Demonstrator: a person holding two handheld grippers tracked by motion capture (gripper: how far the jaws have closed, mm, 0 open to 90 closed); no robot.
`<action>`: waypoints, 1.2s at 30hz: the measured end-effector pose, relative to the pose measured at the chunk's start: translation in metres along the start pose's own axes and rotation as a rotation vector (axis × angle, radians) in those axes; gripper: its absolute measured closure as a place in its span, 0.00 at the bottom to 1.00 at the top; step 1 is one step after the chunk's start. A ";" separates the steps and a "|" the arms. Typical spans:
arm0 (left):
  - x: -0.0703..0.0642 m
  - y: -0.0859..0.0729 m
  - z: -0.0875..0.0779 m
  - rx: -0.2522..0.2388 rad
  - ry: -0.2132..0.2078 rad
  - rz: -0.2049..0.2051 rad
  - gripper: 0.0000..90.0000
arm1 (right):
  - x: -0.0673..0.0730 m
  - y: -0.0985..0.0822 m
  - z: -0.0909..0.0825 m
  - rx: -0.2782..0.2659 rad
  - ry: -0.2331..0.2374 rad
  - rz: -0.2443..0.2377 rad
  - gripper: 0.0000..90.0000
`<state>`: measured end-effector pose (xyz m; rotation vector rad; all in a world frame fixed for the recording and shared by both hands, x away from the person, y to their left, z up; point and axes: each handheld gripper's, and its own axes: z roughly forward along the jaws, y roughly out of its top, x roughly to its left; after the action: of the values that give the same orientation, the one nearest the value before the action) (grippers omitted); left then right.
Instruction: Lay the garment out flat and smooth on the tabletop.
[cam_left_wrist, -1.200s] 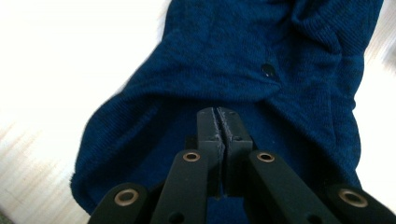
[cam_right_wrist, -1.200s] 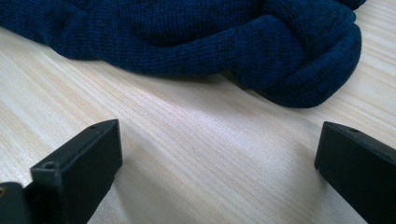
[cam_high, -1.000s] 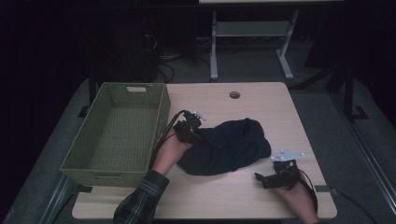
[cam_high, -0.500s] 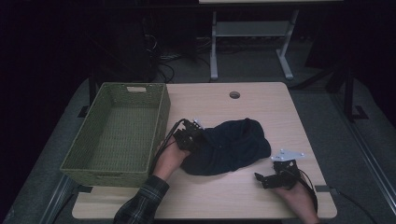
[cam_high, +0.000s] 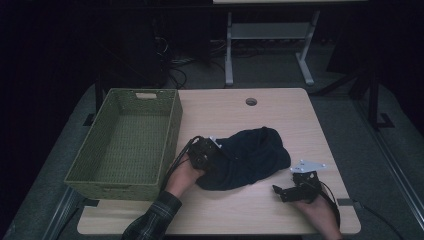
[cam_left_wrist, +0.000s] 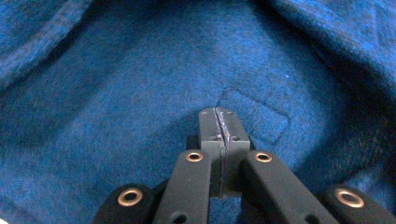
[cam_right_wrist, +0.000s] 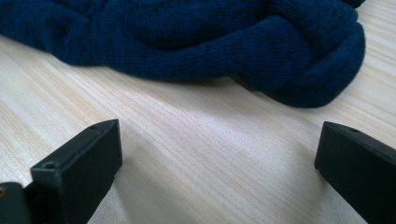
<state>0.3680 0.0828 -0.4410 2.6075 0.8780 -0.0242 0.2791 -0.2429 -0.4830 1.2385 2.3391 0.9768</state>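
Green woven basket (cam_high: 125, 145) sits at the table's left side: rectangular, sloped walls, a handle slot cut in the far end wall, inside shows bare weave. Table (cam_high: 280, 112) is light wood-grain laminate with rounded corners and 1 round cable hole (cam_high: 251, 101) near the far edge. Dark blue knit garment (cam_high: 250, 157) lies bunched in a soft mound on the table just right of the basket, apart from it; fine ribbed knit shows up close in the right gripper view (cam_right_wrist: 196, 42), its rolled edge resting on the wood, and in the left gripper view a small stitched rectangular patch (cam_left_wrist: 254, 116) shows on fuzzy blue cloth. Left gripper (cam_high: 206, 154) is at the garment's left edge, jaws pressed together with the tips against the cloth; cannot tell whether any fabric is pinched between them. Right gripper (cam_high: 285, 191) rests near the table's front right, just short of the garment and not touching it, jaws spread wide with bare tabletop between them (cam_right_wrist: 215, 154). Both grippers are matte black, blocky, hard-edged.
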 end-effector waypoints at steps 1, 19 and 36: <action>-0.003 0.000 0.000 -0.001 -0.007 0.005 1.00 | 0.000 0.000 0.000 0.000 0.000 0.001 0.00; -0.063 0.006 0.015 -0.005 -0.139 0.138 1.00 | -0.005 0.000 -0.012 0.000 0.014 -0.003 0.18; -0.038 0.030 -0.041 -0.188 -0.114 0.102 1.00 | 0.017 0.009 -0.029 -0.071 0.156 -0.048 0.66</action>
<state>0.3509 0.0535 -0.3875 2.4447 0.6733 -0.0586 0.2587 -0.2380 -0.4551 1.1098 2.4151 1.1683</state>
